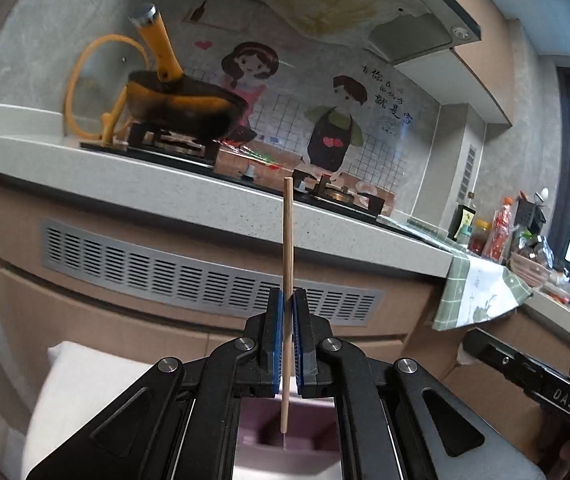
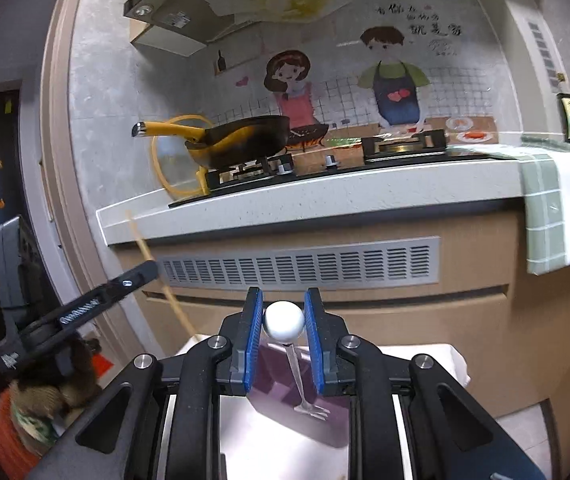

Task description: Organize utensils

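Clamped only near its lower part in the left hand-held gripper [image 1: 288,312], the upright chopstick [image 1: 287,248] could pivot or slip, while the right hand-held gripper [image 2: 284,322], pinching the fork's round white knob [image 2: 284,321], could let it roll free.

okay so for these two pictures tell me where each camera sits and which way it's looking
Left wrist: on the left claw, facing the stove counter; claw shut on a chopstick; right claw's arm at the right edge.
Right wrist: on the right claw, facing the same counter; claw grips a white-balled fork; left claw at the left edge.
Shared: pan, wall cartoon, vent grille, chopstick.
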Tool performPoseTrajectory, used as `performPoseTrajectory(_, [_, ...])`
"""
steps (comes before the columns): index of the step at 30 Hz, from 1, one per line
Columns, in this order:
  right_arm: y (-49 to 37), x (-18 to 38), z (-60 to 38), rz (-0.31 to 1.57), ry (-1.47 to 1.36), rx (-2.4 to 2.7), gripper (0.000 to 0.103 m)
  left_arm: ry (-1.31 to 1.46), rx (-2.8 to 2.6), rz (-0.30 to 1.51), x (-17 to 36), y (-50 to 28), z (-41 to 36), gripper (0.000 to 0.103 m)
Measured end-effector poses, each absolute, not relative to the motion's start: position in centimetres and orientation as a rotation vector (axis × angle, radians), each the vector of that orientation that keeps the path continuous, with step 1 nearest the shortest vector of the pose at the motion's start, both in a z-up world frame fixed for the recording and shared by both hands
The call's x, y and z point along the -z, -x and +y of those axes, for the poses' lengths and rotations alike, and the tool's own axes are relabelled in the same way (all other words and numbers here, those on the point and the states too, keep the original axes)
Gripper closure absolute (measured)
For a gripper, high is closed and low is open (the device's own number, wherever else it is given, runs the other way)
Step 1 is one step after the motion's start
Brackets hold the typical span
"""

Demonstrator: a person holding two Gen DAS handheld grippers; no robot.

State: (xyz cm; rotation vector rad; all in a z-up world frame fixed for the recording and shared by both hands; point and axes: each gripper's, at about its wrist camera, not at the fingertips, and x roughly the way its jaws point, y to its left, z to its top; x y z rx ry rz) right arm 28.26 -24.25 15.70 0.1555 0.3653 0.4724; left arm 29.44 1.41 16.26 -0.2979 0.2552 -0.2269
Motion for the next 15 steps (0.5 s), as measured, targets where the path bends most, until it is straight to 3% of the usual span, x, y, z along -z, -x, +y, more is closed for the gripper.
performPoseTrajectory(3, [-30.4, -14.6, -23.3, 0.39, -0.13, -0.458, 0.084, 0.281, 0.219, 0.256, -14.6, -31.9, 0.5, 0.098])
performPoseTrajectory(15, [-34.9, -4.1, -20.9, 0.625, -0.076, -0.426, 0.081, 0.347, 0.316, 0.553, -3.7, -37.0, 0.2, 0.094])
